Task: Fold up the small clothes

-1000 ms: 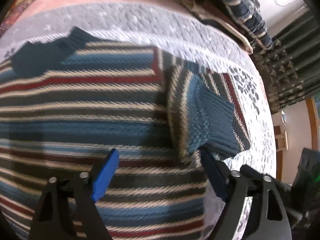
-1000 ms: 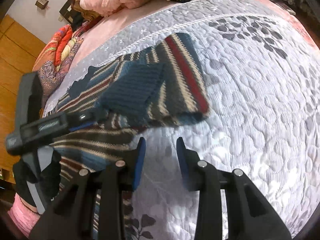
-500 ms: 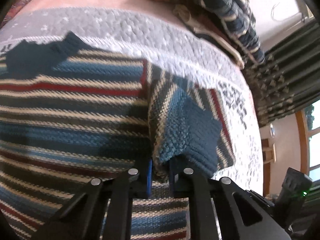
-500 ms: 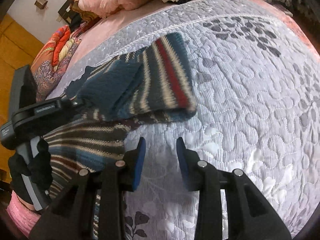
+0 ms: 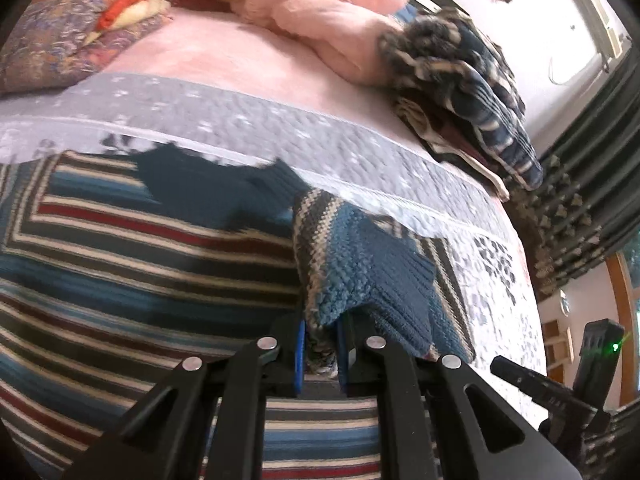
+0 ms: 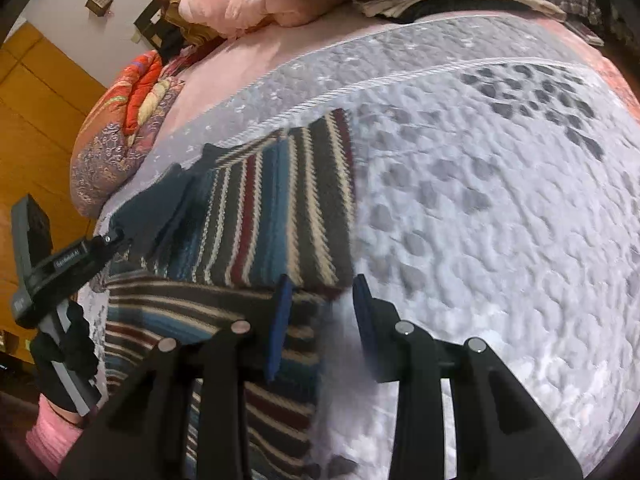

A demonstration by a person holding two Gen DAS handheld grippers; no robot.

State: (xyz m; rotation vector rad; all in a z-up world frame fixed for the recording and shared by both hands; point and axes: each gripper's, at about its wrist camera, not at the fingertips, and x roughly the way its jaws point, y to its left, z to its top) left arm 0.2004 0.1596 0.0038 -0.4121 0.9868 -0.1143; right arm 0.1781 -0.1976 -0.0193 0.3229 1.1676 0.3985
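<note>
left wrist view: low and close over the striped sweater [image 5: 140, 264], facing the pillows [image 5: 312, 16] beyond it | right wrist view: just above the sweater's right edge [image 6: 280, 216], facing the same way | shared: sweater, grey quilt [image 6: 500, 200], pillows

Bare quilt [image 6: 500, 208] right of the sweater [image 6: 256, 216] lies open — clothes pile [image 5: 472, 92] crowds the far edge.

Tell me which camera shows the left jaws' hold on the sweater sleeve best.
The left wrist view: the left gripper has its jaws shut on the sleeve, seen close up. The right wrist view shows the folded sleeve, but the pinch itself is hidden.
</note>
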